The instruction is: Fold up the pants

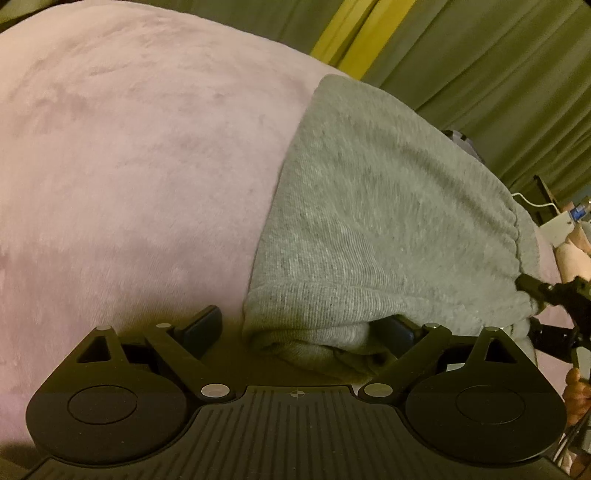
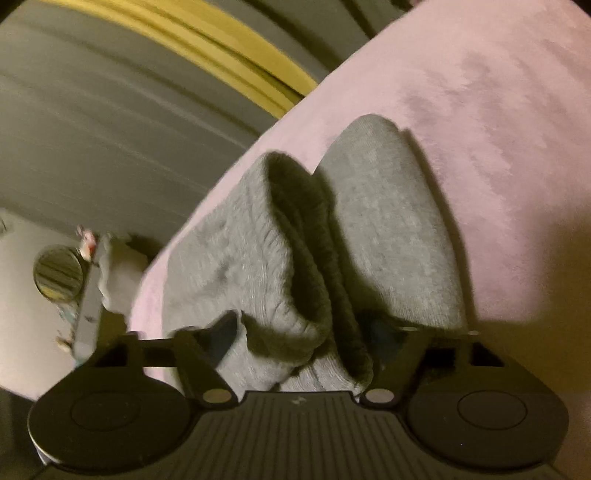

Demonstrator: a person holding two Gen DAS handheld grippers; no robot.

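Grey sweatpants (image 1: 369, 221) lie folded on a pink plush blanket (image 1: 129, 166). My left gripper (image 1: 301, 328) is open wide at their near folded edge. Its left finger rests on bare blanket, and its right finger is tucked under the fabric. At the right edge of this view my right gripper (image 1: 532, 306) straddles the gathered waistband. In the right wrist view the puffy waistband end of the pants (image 2: 288, 258) bulges loosely between the spread fingers of the right gripper (image 2: 301, 332). I see no pinch. The other layer lies flat beyond it.
Green curtains (image 1: 480, 74) with a yellow strip (image 1: 351, 33) hang behind the bed. A white cable and small clutter (image 1: 561, 221) sit past the right bed edge, where a hand (image 1: 576, 391) shows. A round reflective object (image 2: 57, 273) stands off the bed's left side.
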